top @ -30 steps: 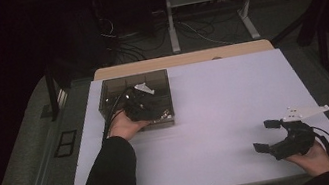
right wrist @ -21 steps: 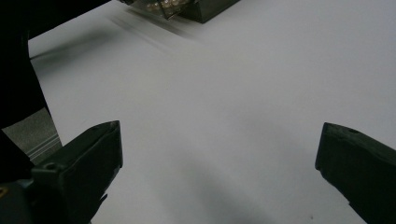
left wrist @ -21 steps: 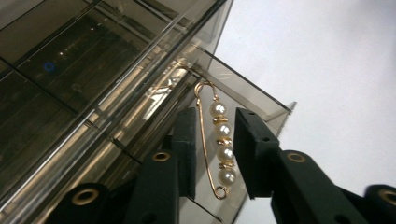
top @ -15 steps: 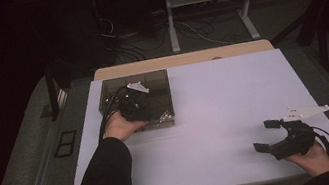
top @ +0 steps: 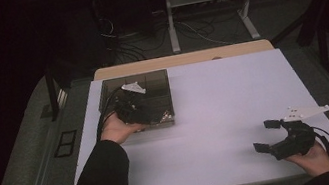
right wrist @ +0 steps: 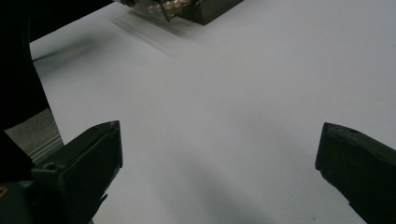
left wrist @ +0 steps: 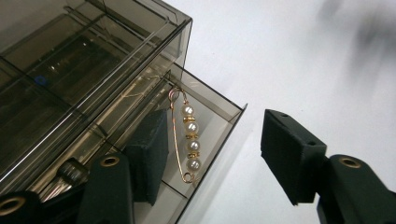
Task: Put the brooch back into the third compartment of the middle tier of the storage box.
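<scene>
Sitting at the far left of the white rectangular table (top: pixel 215 104), a smoke-tinted transparent plastic organiser box with compartments (top: pixel 150 82) has the left gripper (top: pixel 130 107) over its near side, held by the person's left hand (top: pixel 119 128) with a dark sleeve (top: pixel 102 184) running down to the bottom edge. In the left gripper view this gripper (left wrist: pixel 219 154) is released, its jaws spread wide: one padded jaw reaches into a shallow drawer (left wrist: pixel 219 128) pulled out of the box, the other hangs outside over bare table. Lying in that drawer, just beside the inner jaw's pad, is a gold safety-pin brooch strung with four white pearls (left wrist: pixel 187 140); whether pad and pin touch I cannot tell. Well apart, near the table's front right corner, the right gripper (top: pixel 275 136) rests in the person's right hand (top: pixel 313 159), also released, jaws gaping over empty white surface, with a pale three-cornered plate on top.
</scene>
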The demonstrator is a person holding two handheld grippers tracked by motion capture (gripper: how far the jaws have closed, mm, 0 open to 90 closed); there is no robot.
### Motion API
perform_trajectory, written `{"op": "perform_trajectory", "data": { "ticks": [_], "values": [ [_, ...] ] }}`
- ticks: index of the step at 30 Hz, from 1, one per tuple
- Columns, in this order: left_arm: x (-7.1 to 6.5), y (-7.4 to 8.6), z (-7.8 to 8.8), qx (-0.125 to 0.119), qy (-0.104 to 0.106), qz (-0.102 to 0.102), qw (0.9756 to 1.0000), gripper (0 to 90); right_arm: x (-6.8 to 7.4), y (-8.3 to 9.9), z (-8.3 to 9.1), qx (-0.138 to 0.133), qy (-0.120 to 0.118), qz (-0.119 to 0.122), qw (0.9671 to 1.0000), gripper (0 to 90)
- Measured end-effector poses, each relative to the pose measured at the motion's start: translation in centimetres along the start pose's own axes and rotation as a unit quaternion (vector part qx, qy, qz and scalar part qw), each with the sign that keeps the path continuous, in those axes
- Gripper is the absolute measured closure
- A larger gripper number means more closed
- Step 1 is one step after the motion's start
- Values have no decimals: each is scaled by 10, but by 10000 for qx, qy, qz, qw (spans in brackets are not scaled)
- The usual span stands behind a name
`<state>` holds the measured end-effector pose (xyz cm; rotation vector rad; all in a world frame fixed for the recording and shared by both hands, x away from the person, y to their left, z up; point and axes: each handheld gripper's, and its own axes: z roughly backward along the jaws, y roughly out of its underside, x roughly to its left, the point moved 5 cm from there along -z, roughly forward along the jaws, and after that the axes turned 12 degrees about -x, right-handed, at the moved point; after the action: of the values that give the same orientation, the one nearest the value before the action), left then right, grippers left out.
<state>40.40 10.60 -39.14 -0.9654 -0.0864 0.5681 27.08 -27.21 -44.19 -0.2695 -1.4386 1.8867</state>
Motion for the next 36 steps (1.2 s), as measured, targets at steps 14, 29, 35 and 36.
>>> {"op": "perform_trajectory", "data": {
  "ticks": [14,29,35,36],
  "values": [
    [-11,8,17,-398,81,50,9992,243,0,0,0,11,-14,9,10000,3],
    [-25,21,26,-738,-10,285,9969,0,0,0,0,4,-19,5,10000,3],
    [-32,28,30,-1091,-152,267,9936,0,0,0,0,5,-18,4,10000,3],
    [-33,29,31,-1133,-176,268,9930,0,0,0,0,6,-18,4,10000,3]
  ]
}}
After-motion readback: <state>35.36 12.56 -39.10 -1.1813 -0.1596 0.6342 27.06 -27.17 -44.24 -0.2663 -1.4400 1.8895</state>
